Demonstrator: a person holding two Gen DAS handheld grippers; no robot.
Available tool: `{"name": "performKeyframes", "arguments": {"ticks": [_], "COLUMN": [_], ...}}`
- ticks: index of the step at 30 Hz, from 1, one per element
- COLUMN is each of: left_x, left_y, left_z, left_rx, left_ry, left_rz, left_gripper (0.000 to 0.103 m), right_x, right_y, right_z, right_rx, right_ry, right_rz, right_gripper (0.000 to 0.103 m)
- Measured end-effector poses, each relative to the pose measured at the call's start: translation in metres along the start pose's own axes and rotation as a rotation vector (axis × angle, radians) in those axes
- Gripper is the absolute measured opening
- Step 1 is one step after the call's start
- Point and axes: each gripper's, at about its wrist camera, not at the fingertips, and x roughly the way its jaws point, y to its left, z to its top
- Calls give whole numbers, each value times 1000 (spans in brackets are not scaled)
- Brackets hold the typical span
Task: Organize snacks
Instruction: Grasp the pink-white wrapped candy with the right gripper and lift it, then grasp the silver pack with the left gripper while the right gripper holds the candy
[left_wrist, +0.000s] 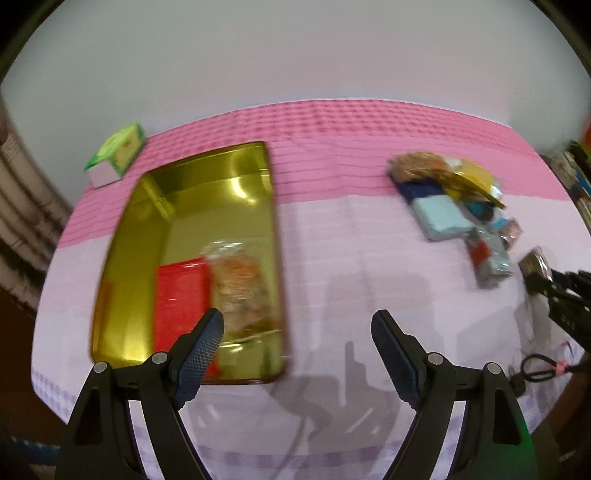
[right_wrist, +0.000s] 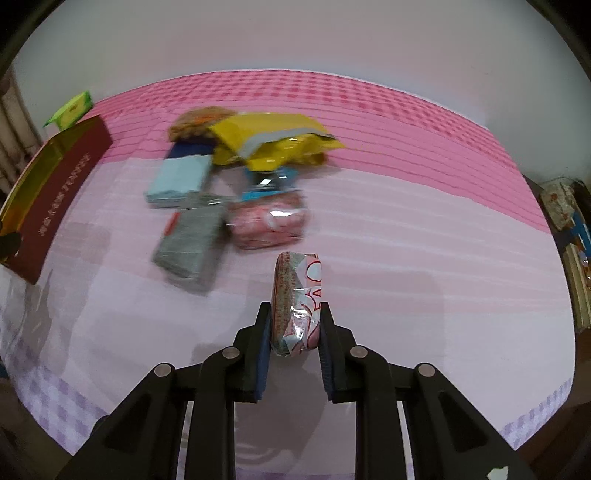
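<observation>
Right tongs (right_wrist: 293, 325) are clamped on a wrapped snack (right_wrist: 297, 299), lifted just above the surface (right_wrist: 424, 295). Left tongs (left_wrist: 297, 332) stand wide, holding nothing. Task is partly done: the gold tin (left_wrist: 133, 236) holds a red packet (left_wrist: 181, 295) and a clear bag (left_wrist: 240, 291) (two items only). Beyond, a loose pile (right_wrist: 229, 181) awaits sorting.

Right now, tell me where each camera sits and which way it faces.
Left wrist: on the left gripper, angled down at the gold tin; its open fingers show.
Right wrist: on the right gripper, angled down at the snack pile; its fingers clamp a wrapped snack.
Shared: pink tablecloth, green box, tin, pile.
</observation>
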Motion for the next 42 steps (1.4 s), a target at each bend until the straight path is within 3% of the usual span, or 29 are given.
{"name": "performKeyframes", "arguments": {"ticks": [8,16,33,42], "left_x": [0,2,34,46], "left_y": [-50,-89,-146,-166], "left_z": [5,17,35,42], "left_rx": [93,118,92,103], "left_ry": [-9,-12,47,62], "left_rz": [-41,-111,-200,-196], "left_gripper": [82,82,82,81], "right_x": [8,17,19,20], "right_y": [-40,-71,-79,-81], "right_z": [8,16,13,12], "right_rx": [40,97,117,122], "right_ry": [-16,-39,-54,-47], "right_rz": [-55,-72,-28,-18], "right_gripper": [20,20,20,21]}}
